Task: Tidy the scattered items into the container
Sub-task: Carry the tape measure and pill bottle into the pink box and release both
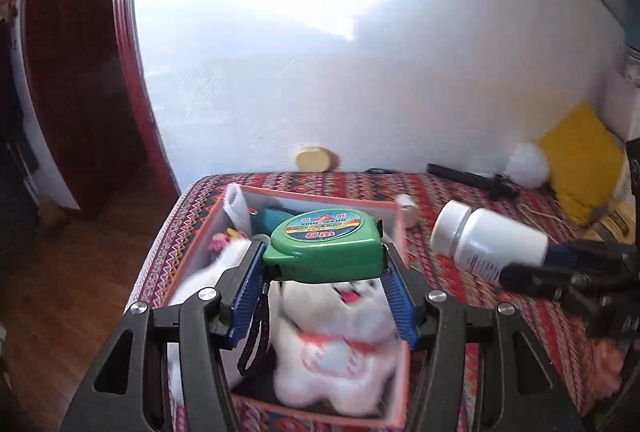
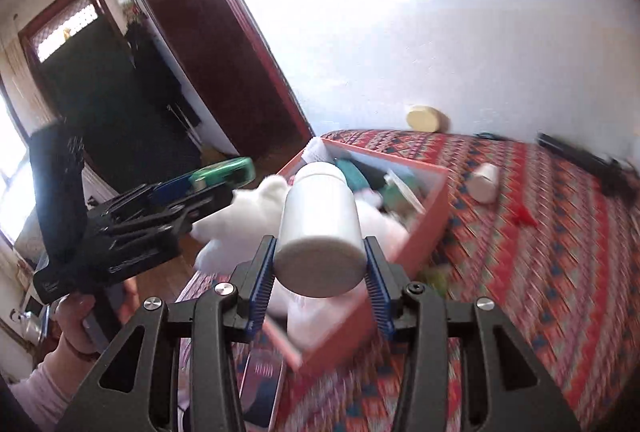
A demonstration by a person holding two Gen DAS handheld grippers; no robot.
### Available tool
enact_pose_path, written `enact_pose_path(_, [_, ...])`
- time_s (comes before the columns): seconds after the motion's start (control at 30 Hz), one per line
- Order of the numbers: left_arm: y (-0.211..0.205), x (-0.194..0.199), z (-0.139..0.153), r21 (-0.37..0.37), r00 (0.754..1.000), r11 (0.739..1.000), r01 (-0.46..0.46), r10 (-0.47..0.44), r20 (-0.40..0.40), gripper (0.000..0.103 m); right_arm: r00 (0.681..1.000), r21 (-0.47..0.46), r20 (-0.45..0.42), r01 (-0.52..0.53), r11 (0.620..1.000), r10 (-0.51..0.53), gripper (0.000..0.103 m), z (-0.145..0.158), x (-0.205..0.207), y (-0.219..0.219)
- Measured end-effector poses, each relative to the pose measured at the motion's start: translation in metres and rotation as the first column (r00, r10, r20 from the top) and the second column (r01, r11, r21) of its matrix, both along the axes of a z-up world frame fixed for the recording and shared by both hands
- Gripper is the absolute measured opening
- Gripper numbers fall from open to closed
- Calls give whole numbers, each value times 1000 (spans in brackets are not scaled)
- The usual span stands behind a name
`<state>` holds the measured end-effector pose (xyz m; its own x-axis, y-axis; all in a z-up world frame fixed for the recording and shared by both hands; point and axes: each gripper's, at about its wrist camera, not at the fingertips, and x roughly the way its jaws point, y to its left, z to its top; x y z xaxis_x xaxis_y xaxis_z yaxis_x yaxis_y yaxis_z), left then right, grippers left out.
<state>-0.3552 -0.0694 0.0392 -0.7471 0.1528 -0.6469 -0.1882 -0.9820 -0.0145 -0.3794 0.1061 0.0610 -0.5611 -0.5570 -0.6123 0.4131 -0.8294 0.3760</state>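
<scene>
My left gripper (image 1: pixel 324 268) is shut on a green 3 m tape measure (image 1: pixel 326 246) and holds it over the pink-rimmed box (image 1: pixel 394 388). The box holds a white plush toy (image 1: pixel 340 352), a teal item and white cloth. My right gripper (image 2: pixel 320 264) is shut on a white plastic bottle (image 2: pixel 320 224), held near the box's (image 2: pixel 424 216) near side. In the left wrist view the bottle (image 1: pixel 488 238) hangs to the right of the box. In the right wrist view the left gripper (image 2: pixel 200 188) with the tape measure (image 2: pixel 224 170) is at left.
The patterned red cloth (image 1: pixel 480 296) covers the bed. A small white cup (image 2: pixel 486 182) lies beyond the box. A black object (image 1: pixel 472 180), a white ball (image 1: pixel 528 164) and a yellow cushion (image 1: pixel 584 160) lie at the far right. A phone (image 2: pixel 260 388) lies below the right gripper. The wooden floor (image 1: pixel 60 292) is left.
</scene>
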Motion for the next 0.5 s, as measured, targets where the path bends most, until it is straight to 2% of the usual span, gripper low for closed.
enact_pose_path(0.1, [-13,-51,-14,14,999,1000,-11,11,48,55,1000,61,8,-23,998,22,41,-18,-54,-35])
enact_pose_path(0.17, [-19,-68,-18,2,999,1000,-26,25,43,58,999,109,-17,-46,993,48,42,-30,-83,-55])
enact_pose_path(0.2, [-21,-72,-16,-14,999,999,-42,43,22,65,997,157,-61,-28,987,38,51,-34,-94,-63])
enact_pose_path(0.23, [-23,-73,-14,-25,998,998,-57,57,6,71,993,219,-122,25,975,2,71,-36,-100,-67])
enact_pose_path(0.27, [-26,-69,-11,-34,998,997,-68,68,-14,82,984,258,-173,81,963,-36,79,-36,-99,-68])
enact_pose_path(0.3, [-29,-64,-7,-38,997,997,-73,72,-33,84,974,278,-217,130,952,-70,84,-35,-97,-65])
enact_pose_path(0.33, [-31,-56,-3,-40,996,996,-74,72,-49,84,967,273,-240,153,950,-87,84,-32,-91,-57])
enact_pose_path(0.5, [-22,1,23,-19,994,999,-26,24,-102,84,978,112,-180,131,985,-109,85,-12,-37,11])
